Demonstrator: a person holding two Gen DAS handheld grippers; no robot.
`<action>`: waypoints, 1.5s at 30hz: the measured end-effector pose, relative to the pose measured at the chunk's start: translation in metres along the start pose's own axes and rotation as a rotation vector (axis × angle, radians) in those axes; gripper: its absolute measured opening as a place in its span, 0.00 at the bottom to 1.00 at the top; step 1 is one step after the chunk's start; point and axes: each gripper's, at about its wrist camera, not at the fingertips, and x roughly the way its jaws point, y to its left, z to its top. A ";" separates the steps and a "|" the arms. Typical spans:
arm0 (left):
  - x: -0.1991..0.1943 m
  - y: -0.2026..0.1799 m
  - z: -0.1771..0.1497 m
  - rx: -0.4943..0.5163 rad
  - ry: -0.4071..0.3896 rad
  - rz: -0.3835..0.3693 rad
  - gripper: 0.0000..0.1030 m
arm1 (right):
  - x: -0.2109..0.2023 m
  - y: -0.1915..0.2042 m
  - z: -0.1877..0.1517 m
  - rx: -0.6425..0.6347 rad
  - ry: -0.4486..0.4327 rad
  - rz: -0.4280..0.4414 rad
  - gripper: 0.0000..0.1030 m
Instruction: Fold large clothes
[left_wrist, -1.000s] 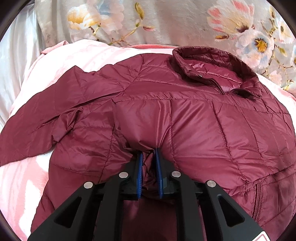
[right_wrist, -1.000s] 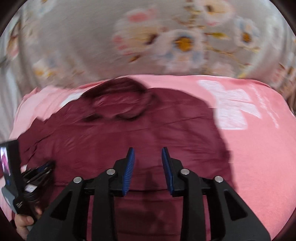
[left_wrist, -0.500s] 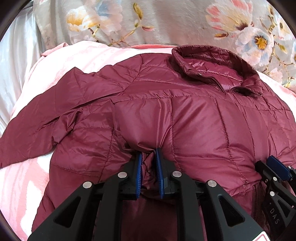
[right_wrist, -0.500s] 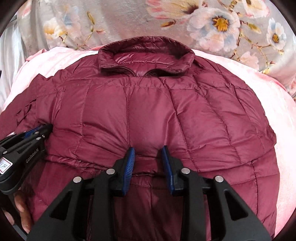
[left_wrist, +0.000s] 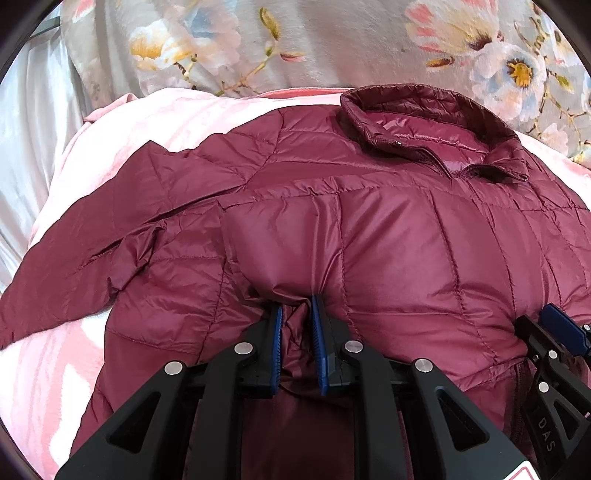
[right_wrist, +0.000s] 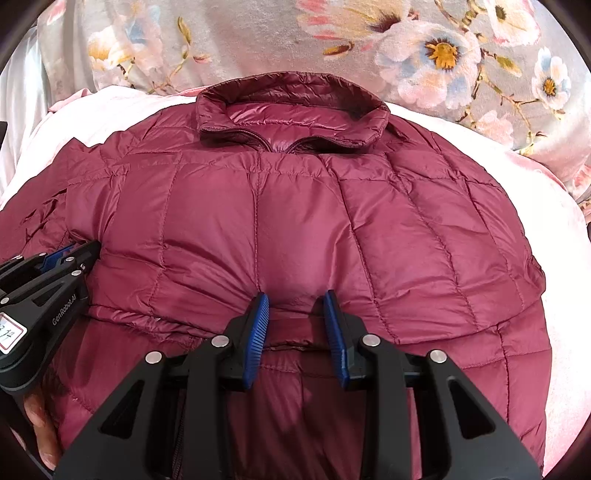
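My left hand-held gripper (left_wrist: 297, 314) is clamped on a pinch of the maroon puffer jacket (left_wrist: 388, 229), which lies spread on the pink blanket (left_wrist: 55, 369) of the bed, collar (right_wrist: 291, 107) at the far end. My right hand-held gripper (right_wrist: 295, 306) stands apart, pads straddling a ridge of fabric near the folded hem without pinching it. I'd close the right fully, then lift both edges level so the fold stays square.
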 end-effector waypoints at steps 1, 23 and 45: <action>0.000 0.000 0.000 0.000 0.000 0.000 0.15 | 0.000 0.000 0.000 0.000 0.000 0.000 0.29; -0.074 0.162 -0.038 -0.353 -0.054 -0.115 0.63 | -0.065 -0.006 -0.021 0.062 -0.073 -0.008 0.58; -0.045 0.441 -0.070 -0.896 -0.006 0.051 0.02 | -0.083 0.017 -0.086 0.073 -0.036 0.023 0.68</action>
